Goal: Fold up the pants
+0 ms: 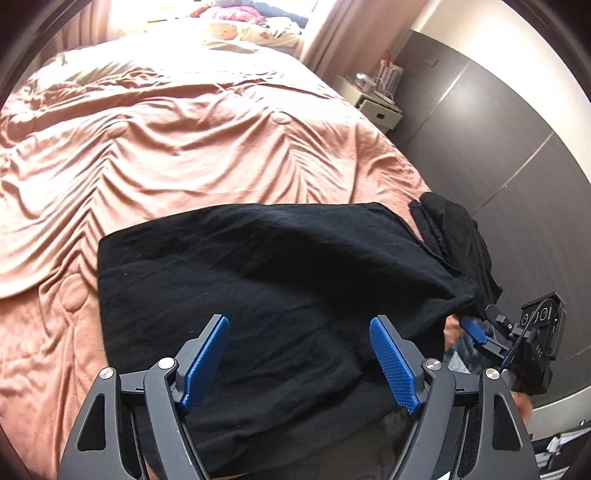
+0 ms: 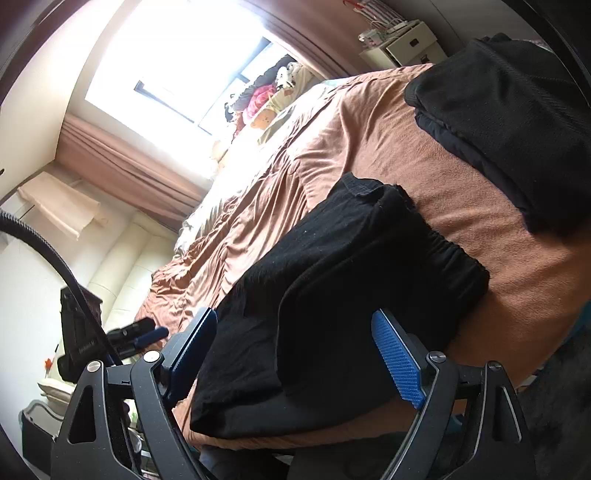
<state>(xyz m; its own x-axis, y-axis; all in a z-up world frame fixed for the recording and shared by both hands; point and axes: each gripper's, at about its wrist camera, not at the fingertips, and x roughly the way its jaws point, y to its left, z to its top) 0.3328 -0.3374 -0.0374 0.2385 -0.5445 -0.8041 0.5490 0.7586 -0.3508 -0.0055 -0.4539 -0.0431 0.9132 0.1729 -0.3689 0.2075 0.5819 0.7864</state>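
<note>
Black pants (image 1: 258, 280) lie folded in a flat rectangle on the pink bed cover near the bed's front edge. In the right wrist view the pants (image 2: 351, 295) show stacked layers with the elastic waistband at the right end. My left gripper (image 1: 299, 354) is open just above the near part of the pants, holding nothing. My right gripper (image 2: 295, 354) is open at the near edge of the pants, holding nothing. The right gripper also shows in the left wrist view (image 1: 476, 328) at the pants' right end.
A second folded black garment (image 2: 517, 122) lies on the bed to the right of the pants, also in the left wrist view (image 1: 454, 236). The pink bed cover (image 1: 184, 147) stretches away. A nightstand (image 1: 373, 103) stands beside the bed. Pillows and clothes (image 1: 236, 22) lie at the far end.
</note>
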